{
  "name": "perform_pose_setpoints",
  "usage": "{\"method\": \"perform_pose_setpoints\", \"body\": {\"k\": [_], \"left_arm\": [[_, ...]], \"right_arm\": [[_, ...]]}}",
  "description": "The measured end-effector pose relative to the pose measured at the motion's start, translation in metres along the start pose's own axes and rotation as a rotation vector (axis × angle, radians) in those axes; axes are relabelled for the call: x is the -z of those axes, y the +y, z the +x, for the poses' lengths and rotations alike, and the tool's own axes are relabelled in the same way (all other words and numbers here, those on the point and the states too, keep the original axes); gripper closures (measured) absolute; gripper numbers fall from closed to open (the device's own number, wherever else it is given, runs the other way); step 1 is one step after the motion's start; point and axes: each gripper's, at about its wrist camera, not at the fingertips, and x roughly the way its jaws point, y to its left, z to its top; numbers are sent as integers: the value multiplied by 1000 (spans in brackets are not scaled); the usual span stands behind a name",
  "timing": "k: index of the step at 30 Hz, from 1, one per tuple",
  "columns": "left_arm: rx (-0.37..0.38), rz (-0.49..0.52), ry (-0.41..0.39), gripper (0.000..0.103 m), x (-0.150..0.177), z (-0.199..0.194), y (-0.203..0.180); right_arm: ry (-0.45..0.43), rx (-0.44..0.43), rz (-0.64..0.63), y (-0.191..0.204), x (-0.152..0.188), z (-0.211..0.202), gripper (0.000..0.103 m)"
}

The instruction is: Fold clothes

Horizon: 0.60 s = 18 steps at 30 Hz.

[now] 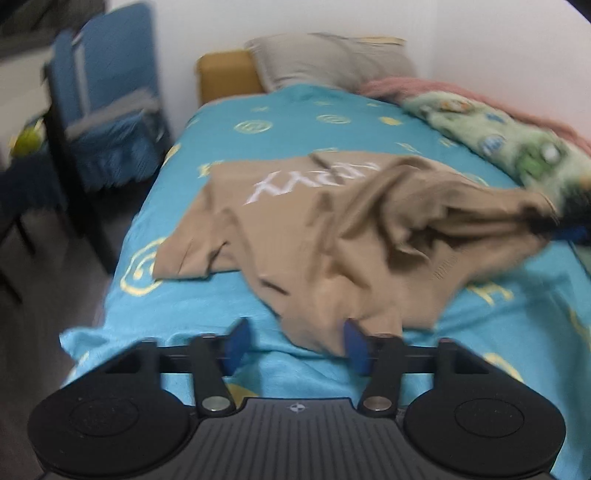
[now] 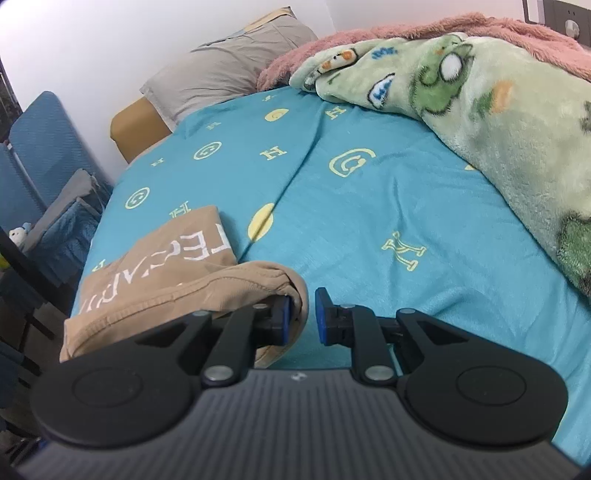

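A tan T-shirt (image 1: 314, 229) with white lettering lies crumpled on the teal bedsheet (image 1: 295, 122). In the left wrist view my left gripper (image 1: 295, 345) is open just above the sheet. The shirt's near hem lies against its right pad (image 1: 355, 343), and the left pad stands clear of the cloth. My right gripper (image 1: 550, 221) shows blurred at the far right, with the shirt bunched up toward it. In the right wrist view the right gripper (image 2: 303, 315) has a narrow gap. A rolled fold of the T-shirt (image 2: 166, 280) drapes over its left finger (image 2: 284, 317), while the right pad is clear of the cloth.
A grey pillow (image 1: 325, 59) and a tan headboard (image 1: 225, 74) are at the bed's far end. A green cartoon blanket (image 2: 480, 110) over a pink one (image 2: 443, 29) runs along the wall side. A blue chair (image 1: 107, 103) stands left of the bed.
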Motion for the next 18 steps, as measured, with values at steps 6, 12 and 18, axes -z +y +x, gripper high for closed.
{"method": "perform_pose_setpoints", "body": {"k": [6, 12, 18], "left_arm": [[54, -217, -210, 98, -22, -31, 36], [-55, -285, -401, 98, -54, -50, 70], [-203, -169, -247, 91, -59, -7, 62]], "right_arm": [[31, 11, -24, 3, 1, 5, 84], [79, -49, -130, 20, 6, 12, 84], [105, -55, -194, 31, 12, 14, 84]]}}
